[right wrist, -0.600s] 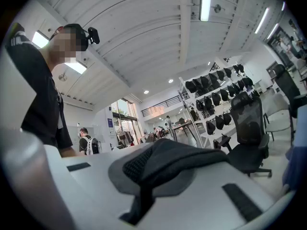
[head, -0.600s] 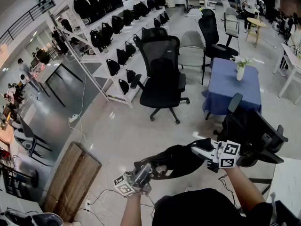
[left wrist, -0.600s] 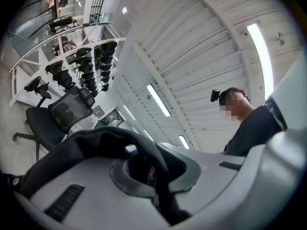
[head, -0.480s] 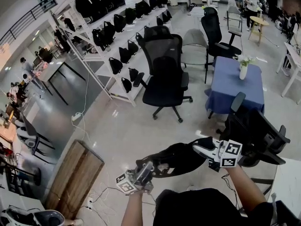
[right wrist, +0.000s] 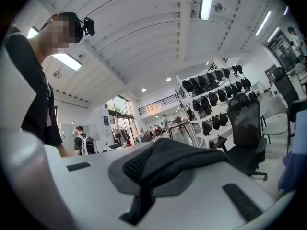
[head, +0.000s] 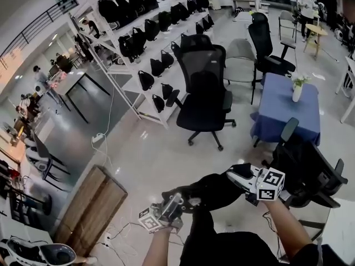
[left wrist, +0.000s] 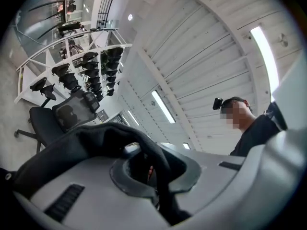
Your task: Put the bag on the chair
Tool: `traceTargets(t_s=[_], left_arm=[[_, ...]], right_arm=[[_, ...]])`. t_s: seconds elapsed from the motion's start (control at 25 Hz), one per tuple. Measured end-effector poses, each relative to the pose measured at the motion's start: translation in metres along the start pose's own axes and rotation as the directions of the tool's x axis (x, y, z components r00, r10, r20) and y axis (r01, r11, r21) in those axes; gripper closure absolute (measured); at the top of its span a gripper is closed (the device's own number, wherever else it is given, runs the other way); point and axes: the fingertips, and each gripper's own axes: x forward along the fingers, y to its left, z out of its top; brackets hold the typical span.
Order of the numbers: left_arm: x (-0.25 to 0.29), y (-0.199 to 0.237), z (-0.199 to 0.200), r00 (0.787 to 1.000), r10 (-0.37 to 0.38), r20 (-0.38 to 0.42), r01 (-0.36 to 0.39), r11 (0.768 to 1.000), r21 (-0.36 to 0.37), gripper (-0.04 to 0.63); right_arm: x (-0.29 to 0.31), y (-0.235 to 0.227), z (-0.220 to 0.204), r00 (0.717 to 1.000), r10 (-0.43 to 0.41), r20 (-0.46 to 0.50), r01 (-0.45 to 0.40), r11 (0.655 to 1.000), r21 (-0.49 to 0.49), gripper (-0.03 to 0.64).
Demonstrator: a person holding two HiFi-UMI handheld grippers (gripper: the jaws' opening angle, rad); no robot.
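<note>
A black bag (head: 213,188) hangs in the air between my two grippers, low in the head view. My left gripper (head: 173,200) is shut on a black strap of the bag (left wrist: 144,150) at its left end. My right gripper (head: 239,176) is shut on the bag's fabric (right wrist: 168,161) at its right end. A black mesh office chair (head: 205,93) stands on the floor beyond the bag, its seat bare. The chair also shows in the left gripper view (left wrist: 55,119) and in the right gripper view (right wrist: 247,128).
A white rack (head: 141,43) with several black bags runs along the left behind the chair. A blue-covered table (head: 288,112) with a vase and another black chair (head: 308,168) stand on the right. A wooden board (head: 91,209) and cables lie at the lower left.
Both grippers keep their hold on the bag at about the same spot. The head view has shifted, so chair and rack sit slightly more to the right and lower.
</note>
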Motion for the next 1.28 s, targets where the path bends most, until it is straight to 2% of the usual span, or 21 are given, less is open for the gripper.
traceTargets(t_s=[0.2,0.44,0.68,0.96,1.2,1.28], left_arm=[[0.009,0.018,0.024,0.999,0.012,0.031,-0.011,1.000,-0.017,0.571],[0.024,0.060,0.052,0.999,0.032,-0.042,-0.030,0.998,0.058,0.571],[0.038,0.109,0.096,0.998,0.028,-0.047,-0.026,0.999,0.043,0.571],[0.060,0.167,0.170,0.997,-0.014,-0.081,0.014,1.000,0.008,0.571],[0.066,0.214,0.220,0.988,-0.059,-0.141,0.064,0.998,0.028,0.571],[0.066,0.230,0.235,0.988,-0.066,-0.137,0.070,0.997,0.024,0.571]], right_arm=[[0.023,-0.023,0.009,0.999,-0.035,0.005,0.034,0.998,0.044,0.615],[0.053,-0.060,0.019,0.998,-0.057,0.026,0.055,0.997,0.059,0.614],[0.099,-0.097,0.039,1.000,-0.024,-0.012,0.024,0.999,0.040,0.615],[0.169,-0.148,0.071,0.999,-0.035,-0.007,0.035,0.999,0.030,0.615],[0.223,-0.192,0.076,0.994,-0.109,0.029,0.105,0.988,0.115,0.615],[0.237,-0.200,0.076,0.992,-0.124,0.023,0.120,0.986,0.118,0.615]])
